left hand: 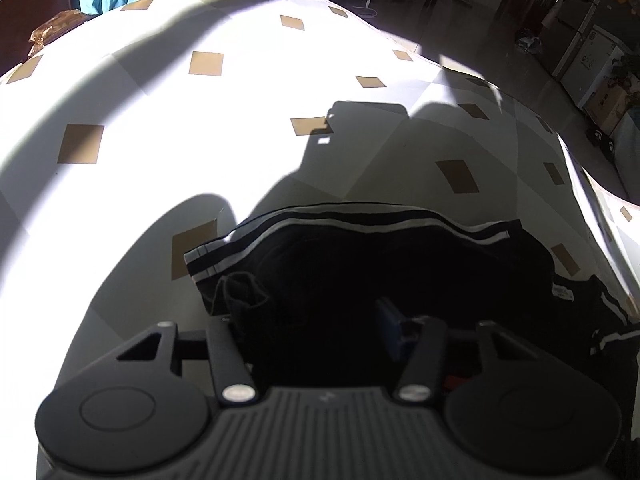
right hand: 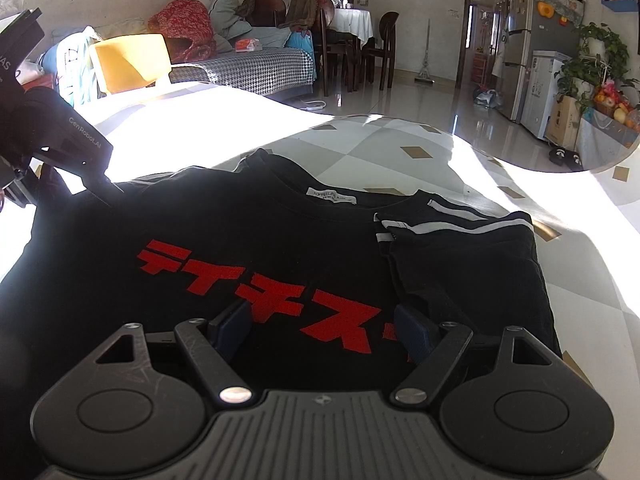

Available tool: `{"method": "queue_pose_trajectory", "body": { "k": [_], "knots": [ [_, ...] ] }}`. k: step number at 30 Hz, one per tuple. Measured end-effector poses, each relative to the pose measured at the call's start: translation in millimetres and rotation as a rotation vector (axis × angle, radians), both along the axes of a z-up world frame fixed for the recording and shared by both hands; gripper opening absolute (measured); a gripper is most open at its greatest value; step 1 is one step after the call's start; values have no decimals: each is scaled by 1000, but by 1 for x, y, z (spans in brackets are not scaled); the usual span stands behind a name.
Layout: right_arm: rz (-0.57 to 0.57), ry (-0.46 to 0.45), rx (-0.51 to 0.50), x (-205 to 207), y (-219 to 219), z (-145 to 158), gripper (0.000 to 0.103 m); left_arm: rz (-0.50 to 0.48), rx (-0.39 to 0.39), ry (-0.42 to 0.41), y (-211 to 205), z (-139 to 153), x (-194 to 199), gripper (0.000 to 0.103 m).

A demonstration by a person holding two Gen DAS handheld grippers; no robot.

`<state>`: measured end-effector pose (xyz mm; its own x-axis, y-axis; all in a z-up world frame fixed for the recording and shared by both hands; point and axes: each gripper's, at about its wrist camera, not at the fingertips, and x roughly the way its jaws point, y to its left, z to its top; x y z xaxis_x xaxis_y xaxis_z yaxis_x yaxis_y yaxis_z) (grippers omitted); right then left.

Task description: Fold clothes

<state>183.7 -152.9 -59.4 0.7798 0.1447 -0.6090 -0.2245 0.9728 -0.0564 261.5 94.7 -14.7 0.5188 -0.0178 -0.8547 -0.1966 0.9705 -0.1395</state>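
Two risks stand out around the black T-shirt (right hand: 248, 248), which lies flat on the checked tablecloth (left hand: 120, 92). Its far sleeve (left hand: 320, 232) sits between the left gripper (left hand: 316, 320) jaws, seemingly pinched, though shadow hides contact; too little cloth would slip. The right gripper (right hand: 320, 324) hovers released above the print.

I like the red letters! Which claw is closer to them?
Right. The right claw sits open directly over the red letters. The left claw is off at the shirt's far side, by a striped sleeve.
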Motion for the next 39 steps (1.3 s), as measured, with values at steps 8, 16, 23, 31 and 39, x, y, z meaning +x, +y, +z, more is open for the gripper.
{"method": "queue_pose_trajectory", "body": {
  "k": [8,16,23,31,39],
  "knots": [
    [0,0,0,0,0,0,78,-264,276,-64,-70,15,-13,51],
    [0,0,0,0,0,0,78,-326,307,-138,-100,22,-36,78],
    [0,0,0,0,0,0,78,-290,394,-174,-101,21,-40,83],
    [0,0,0,0,0,0,78,-108,161,-111,-51,20,-22,96],
    [0,0,0,0,0,0,78,73,-108,-2,5,-5,-8,97]
  ]
}}
